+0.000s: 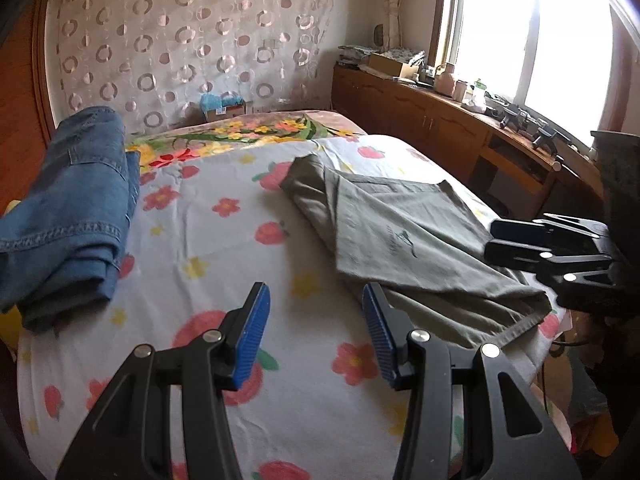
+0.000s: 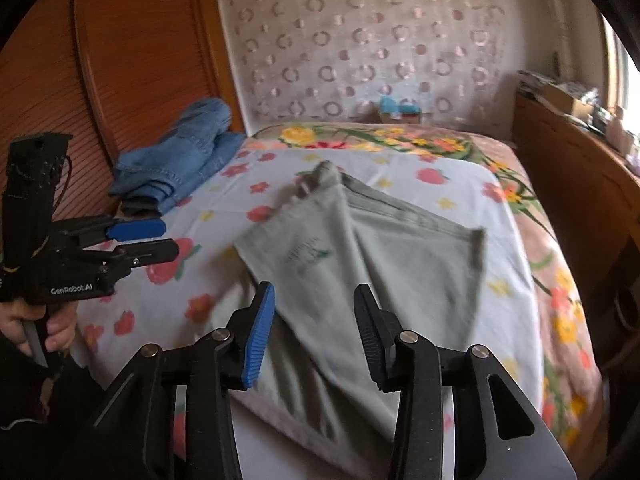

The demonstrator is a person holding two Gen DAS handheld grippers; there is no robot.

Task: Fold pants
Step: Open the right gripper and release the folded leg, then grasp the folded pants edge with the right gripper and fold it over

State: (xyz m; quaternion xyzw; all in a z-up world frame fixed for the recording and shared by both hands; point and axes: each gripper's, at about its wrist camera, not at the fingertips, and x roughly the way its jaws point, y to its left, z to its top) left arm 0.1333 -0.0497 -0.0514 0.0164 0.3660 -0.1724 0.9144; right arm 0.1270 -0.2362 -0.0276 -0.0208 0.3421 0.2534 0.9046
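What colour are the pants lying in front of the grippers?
Grey-green pants, plain with a small dark print; clearest in the left wrist view.

Right wrist view motion-blurred: green pants [image 2: 360,264] soft, printed logo unreadable; near end hidden under right gripper [image 2: 314,334]
Jeans [image 1: 68,216] cut off by left edge in left wrist view
Clutter on cabinet [image 1: 448,80] too small to tell, window [image 1: 532,48] blown out
Hand [image 2: 36,324] cut by frame edge
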